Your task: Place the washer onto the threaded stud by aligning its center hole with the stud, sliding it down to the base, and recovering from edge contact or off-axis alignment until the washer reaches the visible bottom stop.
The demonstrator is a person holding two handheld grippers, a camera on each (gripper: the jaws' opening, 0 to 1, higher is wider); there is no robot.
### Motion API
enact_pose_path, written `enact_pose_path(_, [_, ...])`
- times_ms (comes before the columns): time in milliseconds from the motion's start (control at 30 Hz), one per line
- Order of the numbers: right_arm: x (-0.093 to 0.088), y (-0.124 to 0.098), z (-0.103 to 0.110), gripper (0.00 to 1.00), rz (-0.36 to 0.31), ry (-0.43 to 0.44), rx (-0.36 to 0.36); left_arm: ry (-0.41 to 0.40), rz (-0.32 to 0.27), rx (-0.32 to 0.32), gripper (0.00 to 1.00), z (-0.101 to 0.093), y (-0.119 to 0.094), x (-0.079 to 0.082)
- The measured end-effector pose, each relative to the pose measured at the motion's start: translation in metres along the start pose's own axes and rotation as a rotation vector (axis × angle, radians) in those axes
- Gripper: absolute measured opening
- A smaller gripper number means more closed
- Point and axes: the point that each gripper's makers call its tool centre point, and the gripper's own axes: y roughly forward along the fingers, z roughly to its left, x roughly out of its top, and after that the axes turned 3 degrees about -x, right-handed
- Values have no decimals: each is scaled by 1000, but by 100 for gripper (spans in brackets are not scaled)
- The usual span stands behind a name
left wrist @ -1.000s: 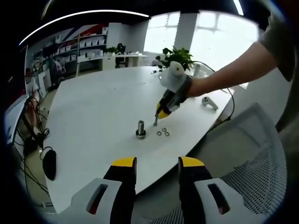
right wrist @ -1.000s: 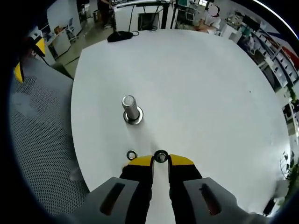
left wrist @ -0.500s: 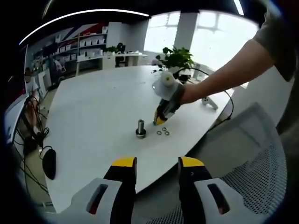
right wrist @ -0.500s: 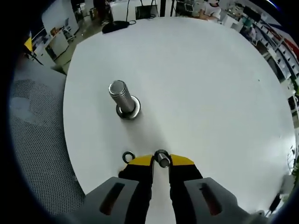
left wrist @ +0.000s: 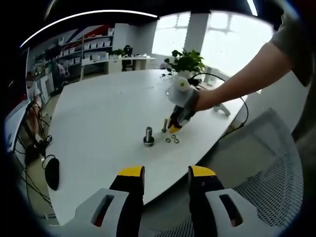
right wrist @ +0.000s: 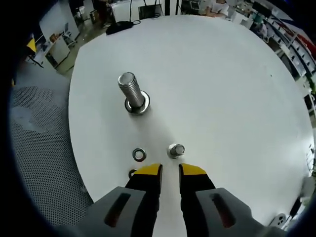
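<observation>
On table (right wrist: pixel 237 98), right gripper (right wrist: pixel 169 170) narrowly parted, empty, behind washer (right wrist: pixel 139 154); off-centre grasp risks edge contact at stud (right wrist: pixel 129 89).

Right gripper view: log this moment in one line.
right gripper open, empty | small bolt on table | stud bare

The left gripper (left wrist: pixel 166 180) hangs off the near edge of the white desk (left wrist: pixel 98 118), jaws apart and empty. The threaded stud (left wrist: pixel 148 137) stands upright toward the desk's near edge, washers (left wrist: pixel 172 139) just beside it, the right gripper (left wrist: pixel 176 123) over them
</observation>
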Motion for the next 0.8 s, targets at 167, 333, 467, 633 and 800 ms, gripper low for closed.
enact_pose_path(167, [-6,-2,8,17,-4,24,21,3,7,-3,33,-1,0,-1])
enact_pose_path(333, [-7,-2,18,19,-16,20,40,3,11,-4,33,-1,1,-1])
enact_pose_path(467, [-11,2,21,19,2,-2,41,1,9,-1,33,0,0,-1])
enact_pose_path(633, [-11,5,16,18,-3,17,33,3,16,-4,33,-1,1,-2])
enact_pose_path(800, [-11,4,15,17,0,-29,26,1,16,-4,33,-1,1,-2])
